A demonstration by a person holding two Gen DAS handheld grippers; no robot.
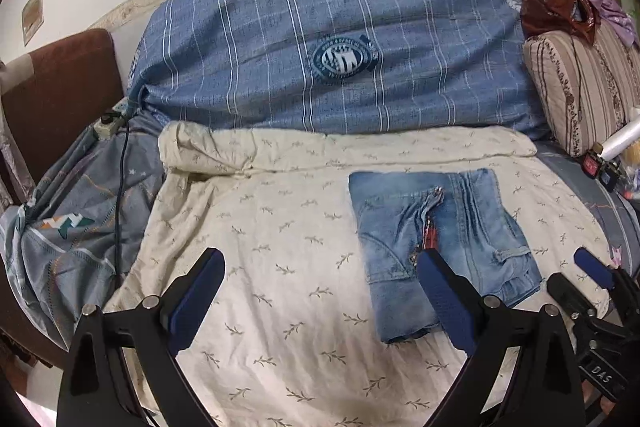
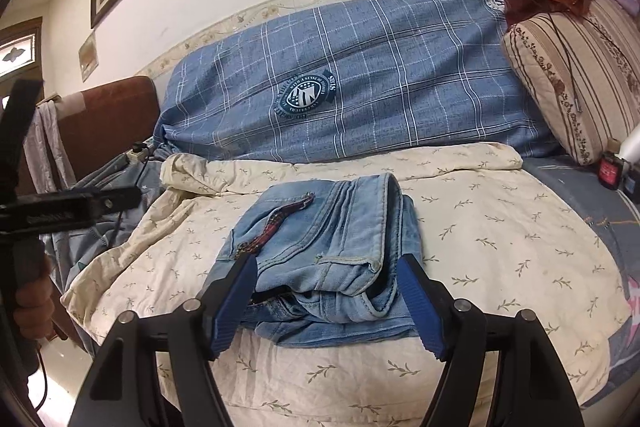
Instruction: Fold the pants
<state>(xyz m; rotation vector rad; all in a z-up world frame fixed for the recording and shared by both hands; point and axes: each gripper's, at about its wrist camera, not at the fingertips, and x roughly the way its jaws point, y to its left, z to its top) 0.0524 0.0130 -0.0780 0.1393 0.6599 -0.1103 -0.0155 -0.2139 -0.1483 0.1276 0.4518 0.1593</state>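
The cream leaf-print quilt spreads across the bed in front of me, with the blue plaid bolster along its far edge against the wall. On the quilt lie the pants, light blue denim already folded into a compact, thick rectangle; in my left wrist view their long axis runs away from me toward the bolster, the near short end closest to my hands.

My right gripper is the nearer one: its jaws stand wide, one on each side of the bundle's near end, straddling it without pinching any denim that I can see. My left gripper hangs over bare quilt, jaws also wide and holding nothing, the pants lying off to its right, its right finger crossing the bundle's near edge in view.

I judge the folding essentially complete; any last tidy belongs to my right hand, working straight forward along that axis.
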